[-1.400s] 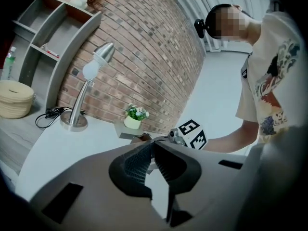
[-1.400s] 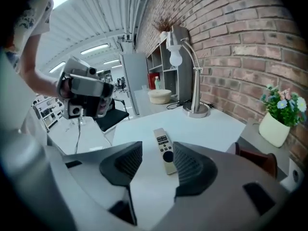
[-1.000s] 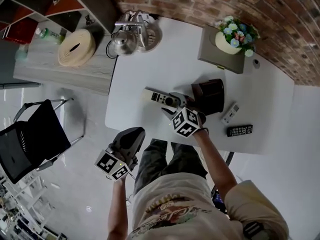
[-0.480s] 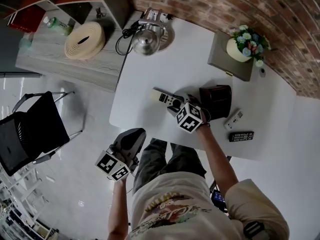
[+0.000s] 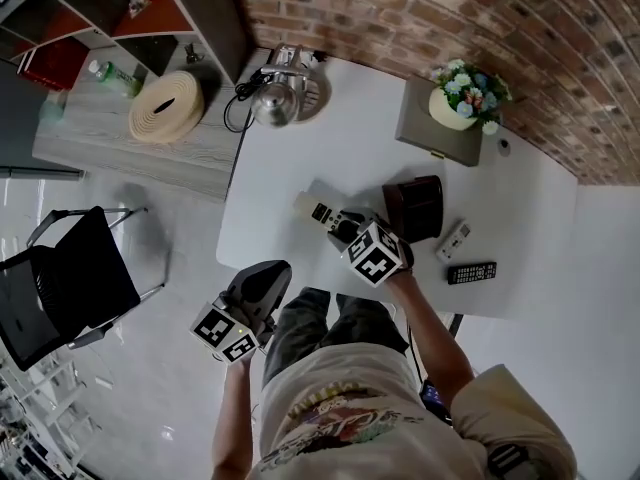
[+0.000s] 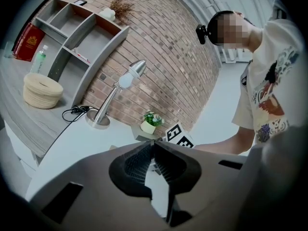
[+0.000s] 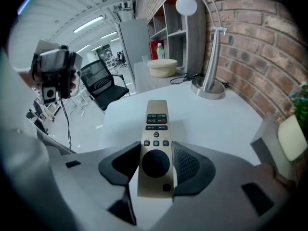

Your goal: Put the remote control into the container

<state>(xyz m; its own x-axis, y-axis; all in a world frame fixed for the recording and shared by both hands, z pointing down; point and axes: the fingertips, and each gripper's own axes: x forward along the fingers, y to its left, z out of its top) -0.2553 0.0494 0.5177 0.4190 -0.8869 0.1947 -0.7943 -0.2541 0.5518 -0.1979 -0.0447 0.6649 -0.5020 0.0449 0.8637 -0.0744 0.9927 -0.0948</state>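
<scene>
White table [image 5: 300,138] below a brick wall [image 5: 400,8]: the right gripper [image 5: 350,230], its jaws just now closing, is clamped on one end of the cream remote control [image 5: 320,213]. The dark container [image 5: 415,208] stands just beside it at three o'clock, seen from the head view. At seven o'clock, off the table's edge, the left gripper [image 5: 262,280] hangs with jaws together and empty

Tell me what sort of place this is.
Probably an office or studio corner: a brick wall behind a white table with a desk lamp, plus a black office chair and open shelving nearby.
</scene>
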